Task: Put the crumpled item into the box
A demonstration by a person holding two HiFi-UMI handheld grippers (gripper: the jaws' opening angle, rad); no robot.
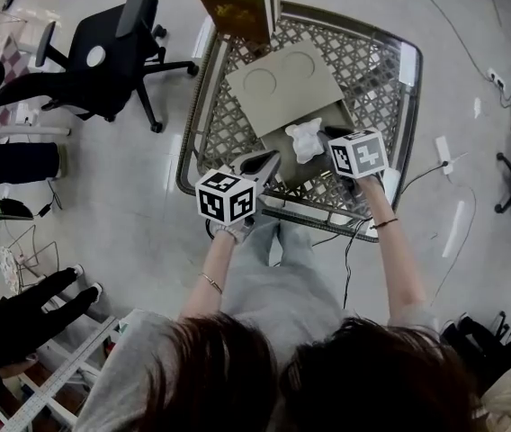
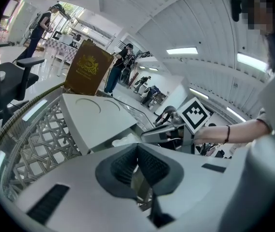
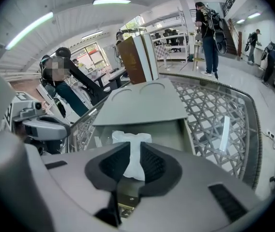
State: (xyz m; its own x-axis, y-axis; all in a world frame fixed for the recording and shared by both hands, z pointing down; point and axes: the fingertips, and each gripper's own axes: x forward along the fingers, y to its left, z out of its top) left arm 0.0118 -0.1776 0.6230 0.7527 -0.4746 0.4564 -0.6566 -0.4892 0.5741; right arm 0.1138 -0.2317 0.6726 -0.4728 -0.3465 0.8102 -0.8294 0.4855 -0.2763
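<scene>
On my screens the crumpled item (image 1: 306, 139) is white, the box (image 1: 282, 88) a dull khaki-grey, the desk (image 1: 374, 77) a grey woven lattice. The marker cubes (image 1: 226, 196) carry black-and-white squares. The chair (image 1: 103, 57) is black, the book (image 2: 88, 67) brown with a gold crest.

Setting: large open-plan indoor workspace, of the lab or office kind. A pale, glossy hard floor (image 1: 147, 196) is laid throughout, with thin loose cables (image 1: 458, 34) and a white power strip (image 1: 443, 154) trailed across it. Black swivel office chairs on star bases (image 1: 112, 48) are parked nearby. Long white strip lights (image 3: 111, 1) are set in a pale panelled ceiling. White open metal shelving (image 3: 174, 45) is stood further back. Several standing people (image 3: 207, 30) are seen around the hall.
</scene>
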